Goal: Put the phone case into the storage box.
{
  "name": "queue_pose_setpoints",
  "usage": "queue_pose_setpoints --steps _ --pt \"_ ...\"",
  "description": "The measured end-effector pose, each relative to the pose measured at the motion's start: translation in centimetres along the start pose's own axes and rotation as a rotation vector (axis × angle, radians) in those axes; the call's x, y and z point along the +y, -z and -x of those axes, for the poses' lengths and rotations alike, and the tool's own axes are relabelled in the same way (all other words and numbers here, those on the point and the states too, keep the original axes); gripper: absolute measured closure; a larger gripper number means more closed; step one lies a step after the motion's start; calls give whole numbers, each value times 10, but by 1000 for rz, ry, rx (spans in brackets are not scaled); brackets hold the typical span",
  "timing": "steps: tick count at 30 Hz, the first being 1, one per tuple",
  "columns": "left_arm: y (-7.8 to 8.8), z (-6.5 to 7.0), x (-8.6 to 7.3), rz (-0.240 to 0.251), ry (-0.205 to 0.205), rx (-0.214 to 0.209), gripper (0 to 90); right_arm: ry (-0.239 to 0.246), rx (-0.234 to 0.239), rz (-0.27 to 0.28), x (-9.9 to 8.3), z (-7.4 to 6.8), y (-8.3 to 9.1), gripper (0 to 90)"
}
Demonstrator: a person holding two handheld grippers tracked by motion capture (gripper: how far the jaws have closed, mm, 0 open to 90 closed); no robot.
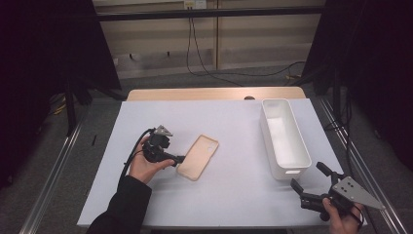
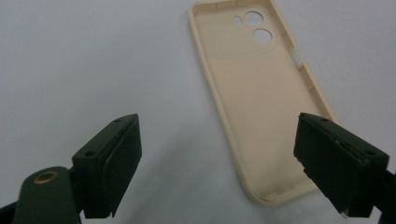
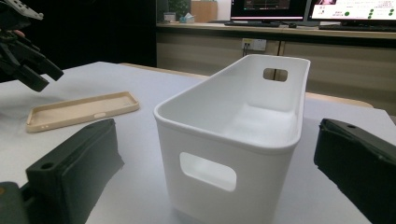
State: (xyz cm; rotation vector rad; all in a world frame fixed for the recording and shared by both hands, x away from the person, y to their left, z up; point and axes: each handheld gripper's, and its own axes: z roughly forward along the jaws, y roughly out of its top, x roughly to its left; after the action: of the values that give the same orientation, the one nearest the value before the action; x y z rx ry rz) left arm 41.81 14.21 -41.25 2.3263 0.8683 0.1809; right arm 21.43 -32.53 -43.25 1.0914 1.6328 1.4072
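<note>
While the beige phone case [image 1: 197, 157] lies open side up on the white tabletop [image 1: 234, 190], the left gripper [image 2: 217, 163] reaches for its near end with jaws wide and empty; next, straddle that end and close. The right gripper [image 3: 210, 177] waits, gaping, facing the white bin [image 3: 243, 135].

white bin [image 1: 285, 139] stands as the only tall obstacle, right side of table [image 1: 234, 195]. left of bin: wide bare surface, then flat phone case [image 1: 197, 157] lying low. near side of bin is free.
</note>
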Motion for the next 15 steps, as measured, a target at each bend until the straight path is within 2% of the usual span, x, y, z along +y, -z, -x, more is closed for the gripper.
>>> queue_pose_setpoints --steps 1,3,9,12,14,15 --pt "-4 2 2 -29 -16 0 169 1 0 1 0 0 0 0" --pt "-6 3 4 -48 -27 0 202 1 -1 1 0 1 0 0" --pt "-14 4 9 -74 -39 36 258 1 0 1 0 1 0 0" --pt "-19 4 9 -96 -41 28 311 2 -1 1 0 1 0 0" --pt "-21 6 9 -108 -48 21 315 1 -2 0 0 1 0 0" --pt "-23 7 9 -119 -51 18 357 1 -1 0 0 1 0 0"
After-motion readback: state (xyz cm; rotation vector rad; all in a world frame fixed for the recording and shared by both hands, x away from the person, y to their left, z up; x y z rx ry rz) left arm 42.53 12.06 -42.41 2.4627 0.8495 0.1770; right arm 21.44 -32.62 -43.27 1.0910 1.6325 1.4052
